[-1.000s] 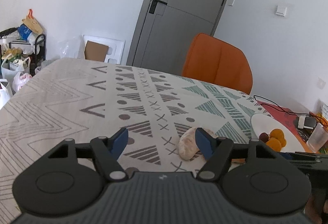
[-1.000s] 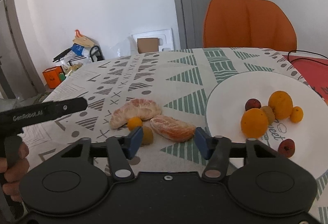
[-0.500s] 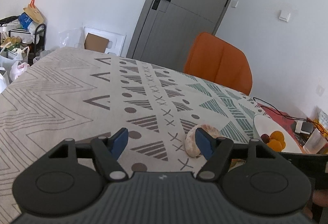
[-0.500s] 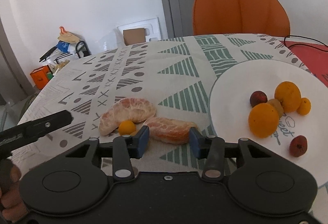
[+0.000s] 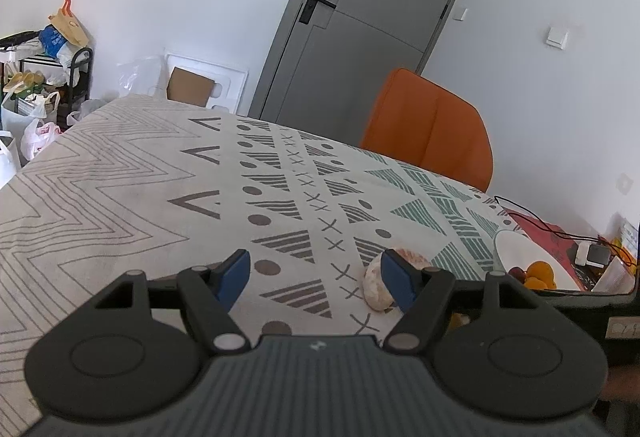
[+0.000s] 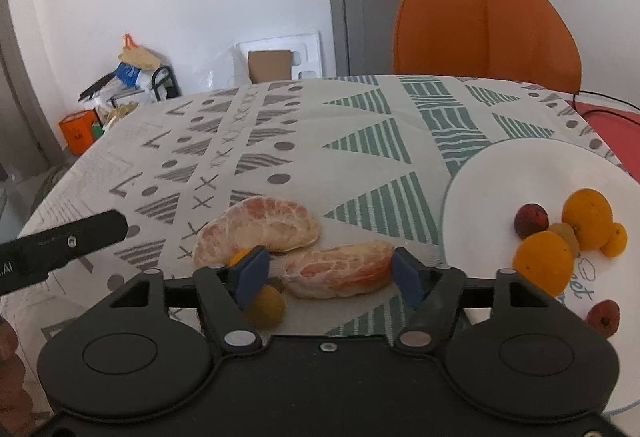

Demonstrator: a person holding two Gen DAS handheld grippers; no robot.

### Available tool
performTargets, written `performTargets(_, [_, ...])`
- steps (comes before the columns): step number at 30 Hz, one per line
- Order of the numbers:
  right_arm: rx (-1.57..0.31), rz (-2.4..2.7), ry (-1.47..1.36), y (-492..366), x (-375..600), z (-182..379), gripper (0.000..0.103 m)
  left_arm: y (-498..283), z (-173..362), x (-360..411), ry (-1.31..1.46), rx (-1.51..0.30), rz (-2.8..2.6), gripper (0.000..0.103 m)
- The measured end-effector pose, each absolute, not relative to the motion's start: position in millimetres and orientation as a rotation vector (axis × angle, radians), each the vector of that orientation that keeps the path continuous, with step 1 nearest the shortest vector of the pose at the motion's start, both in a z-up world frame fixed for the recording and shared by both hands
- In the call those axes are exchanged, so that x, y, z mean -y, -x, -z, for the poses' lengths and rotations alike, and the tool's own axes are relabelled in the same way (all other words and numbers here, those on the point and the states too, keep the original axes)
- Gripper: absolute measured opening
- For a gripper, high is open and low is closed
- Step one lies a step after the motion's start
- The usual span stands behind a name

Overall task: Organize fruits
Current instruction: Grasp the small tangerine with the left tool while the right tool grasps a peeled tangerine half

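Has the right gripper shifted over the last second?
Yes: the right gripper edged toward the white plate, its just-opening jaws now straddling the nearer peeled segment.

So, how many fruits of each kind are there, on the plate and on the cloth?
Peeled citrus pieces: 2
Large oranges: 2
Small orange fruits: 2
Dark red fruits: 2
Brownish fruits: 2
Total: 10

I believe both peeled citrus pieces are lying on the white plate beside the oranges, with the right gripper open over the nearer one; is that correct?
Not quite: the two peeled citrus pieces lie on the tablecloth, left of the white plate, not on it. The right wrist view shows this. The right gripper is indeed open, jaws just widened around the nearer piece.
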State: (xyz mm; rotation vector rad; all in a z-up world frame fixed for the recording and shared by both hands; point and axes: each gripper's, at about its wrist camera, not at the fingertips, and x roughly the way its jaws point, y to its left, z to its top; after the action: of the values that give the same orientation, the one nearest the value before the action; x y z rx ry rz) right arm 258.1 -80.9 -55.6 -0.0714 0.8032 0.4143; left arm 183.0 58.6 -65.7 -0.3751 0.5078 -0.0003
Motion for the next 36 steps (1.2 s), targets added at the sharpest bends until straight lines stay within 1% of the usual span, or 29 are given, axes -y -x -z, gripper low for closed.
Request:
performTargets(2, [-0.805,-0.424,0.118,-255.7,75.2,57.2,0.077,-183.1,65.9,-58.7,0.376,-0.51,-0.001,0.071])
performTargets(4, [-0.798,-0.428,0.147,-253.6,72.5,59.2,0.077,-182.8,65.7,-58.6,0.376,-0.51,-0.001,0.071])
performTargets(5, [-0.793,-0.427,0.149,-253.2,72.6,59.5,0.076,-182.9,65.8,-58.6,0.375,-0.509,-0.001,0.071])
performTargets(7, [-0.787,-0.422,0.149,-252.8,73.1,59.1,0.07,-183.1,66.0,-58.8,0.375,-0.51,-0.003,0.071])
performTargets(9, [-0.779,-0.413,0.165,-252.5,73.0,59.2,0.061,-183.6,66.5,-59.2,0.376,-0.512,-0.004,0.071])
performTargets(11, [-0.773,-0.41,0.184,-252.1,72.2,59.8,0.059,-183.7,66.7,-58.9,0.375,-0.514,-0.004,0.071])
performTargets(15, [-0.767,-0.416,0.18,-251.0,74.4,58.4,0.056,-183.8,67.3,-57.7,0.369,-0.517,-0.004,0.071])
performTargets(20, [-0.745,-0.441,0.14,-246.6,80.9,49.9,0.056,-185.1,65.1,-50.5,0.349,-0.518,0.011,0.071])
performTargets(21, [-0.739,-0.444,0.133,-245.4,82.7,47.2,0.056,-185.3,64.0,-48.4,0.342,-0.516,0.017,0.069])
performTargets(22, [-0.733,-0.447,0.125,-244.8,84.0,45.0,0.056,-185.3,62.8,-45.9,0.336,-0.515,0.025,0.063])
performTargets(25, [-0.707,-0.447,0.098,-242.9,92.3,37.2,0.056,-185.5,60.1,-38.3,0.316,-0.518,0.047,0.058])
performTargets(30, [-0.672,-0.448,0.049,-242.0,107.6,26.0,0.056,-189.5,58.7,-22.8,0.281,-0.536,0.073,0.054])
performTargets(34, [-0.65,-0.45,0.026,-239.7,116.6,21.2,0.056,-197.3,57.1,-8.5,0.234,-0.556,0.098,0.049])
performTargets(36, [-0.641,-0.45,0.012,-238.4,121.7,19.2,0.056,-200.5,54.3,-1.6,0.216,-0.555,0.108,0.048])
